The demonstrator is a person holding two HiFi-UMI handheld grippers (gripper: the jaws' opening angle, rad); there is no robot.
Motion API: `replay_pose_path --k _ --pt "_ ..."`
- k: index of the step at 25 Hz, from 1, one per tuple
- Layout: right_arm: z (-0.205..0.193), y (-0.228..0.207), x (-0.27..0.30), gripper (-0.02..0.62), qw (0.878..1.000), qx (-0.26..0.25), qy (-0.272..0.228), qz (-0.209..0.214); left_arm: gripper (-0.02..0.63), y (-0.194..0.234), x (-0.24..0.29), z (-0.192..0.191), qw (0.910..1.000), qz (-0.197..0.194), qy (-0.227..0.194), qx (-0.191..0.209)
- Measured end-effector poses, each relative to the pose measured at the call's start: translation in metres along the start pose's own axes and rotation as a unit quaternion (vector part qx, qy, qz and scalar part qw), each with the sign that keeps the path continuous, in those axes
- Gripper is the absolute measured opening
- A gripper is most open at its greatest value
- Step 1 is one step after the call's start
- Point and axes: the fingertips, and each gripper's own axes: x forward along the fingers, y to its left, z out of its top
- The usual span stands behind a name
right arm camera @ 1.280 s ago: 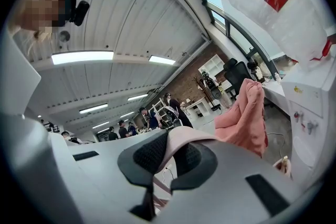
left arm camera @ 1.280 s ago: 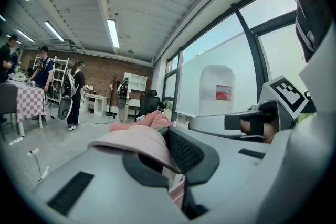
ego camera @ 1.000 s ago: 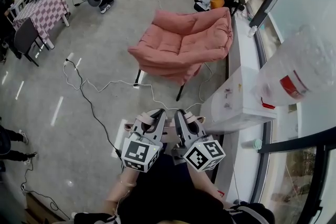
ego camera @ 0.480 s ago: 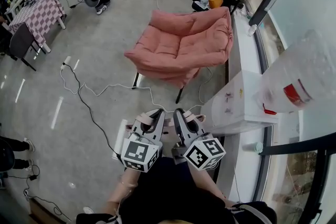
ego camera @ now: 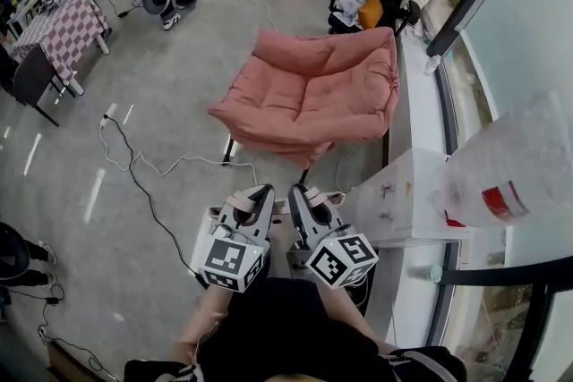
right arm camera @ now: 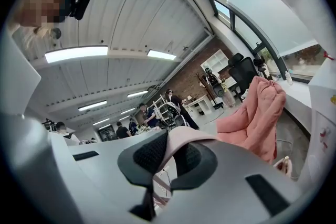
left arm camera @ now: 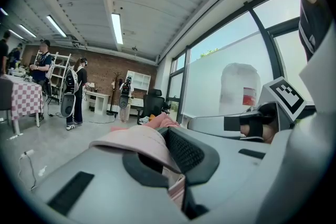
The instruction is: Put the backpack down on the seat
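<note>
Carry phase. The left gripper and right gripper are side by side in front of us. Each has its jaws closed tight on a pink strap, which loops over the pads in both gripper views. We judge that the two-strap hold keeps the backpack level and stops it swinging. The backpack hangs beneath the grippers, so only a pink sliver shows between them. It is not yet on the chair, which stands well ahead with its cushion bare and facing us. A cable trails over the floor to our left. The next step is probably to walk up, lower the backpack onto the cushion, then release.
</note>
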Motion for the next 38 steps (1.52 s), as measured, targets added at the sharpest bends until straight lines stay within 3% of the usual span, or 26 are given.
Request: replay_pose_path --k 18,38 --pt "0.051 -0.019 0.149 0.046 0.999 -0.015 0.031 0.023 0.017 0.118 0.091 0.06 0.9998 0.008 -0.01 -0.016" --pt "0.104 0.001 0.281 0.046 0.996 -0.011 0.022 0.082 0.018 0.227 0.139 0.134 0.9985 0.015 -0.044 0.029"
